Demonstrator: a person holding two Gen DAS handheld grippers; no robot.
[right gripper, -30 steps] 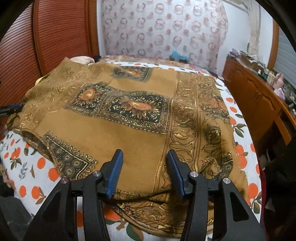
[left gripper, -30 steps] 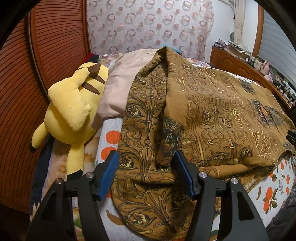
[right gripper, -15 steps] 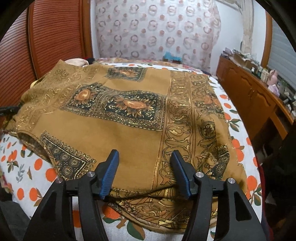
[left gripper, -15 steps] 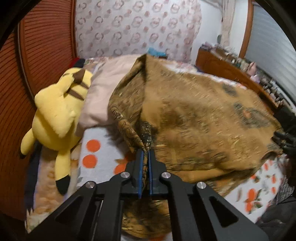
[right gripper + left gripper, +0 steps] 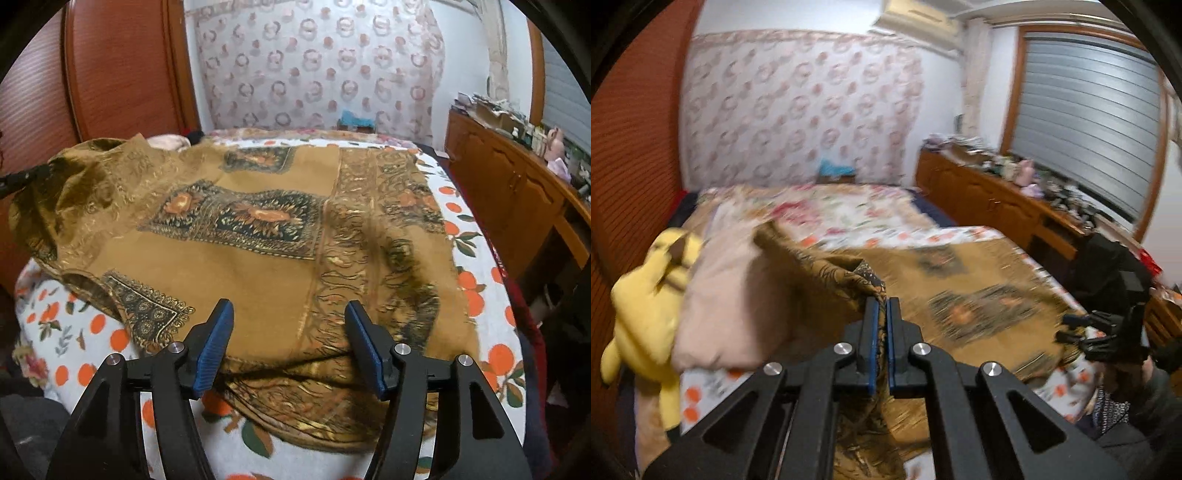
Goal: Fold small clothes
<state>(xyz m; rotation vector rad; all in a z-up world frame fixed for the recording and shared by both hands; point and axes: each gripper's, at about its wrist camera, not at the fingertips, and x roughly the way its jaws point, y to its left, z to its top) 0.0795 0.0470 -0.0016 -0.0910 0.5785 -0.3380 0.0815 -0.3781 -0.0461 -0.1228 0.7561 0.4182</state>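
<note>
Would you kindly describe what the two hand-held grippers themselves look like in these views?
Both look alike. The left hand-held gripper has matte black angular linkage arms with triangular cut-outs, round silver pivot pins, and two fingers faced with blue ribbed pads. The right hand-held gripper shows the same black frame, silver pins and blue ribbed pads. No cables or markings are visible, and no sleeve shows clearly.

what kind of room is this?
Most likely a home bedroom: a bed with an orange-print sheet, a pink pillow beside a yellow plush toy, and a cluttered wooden sideboard under a shuttered window.
</note>
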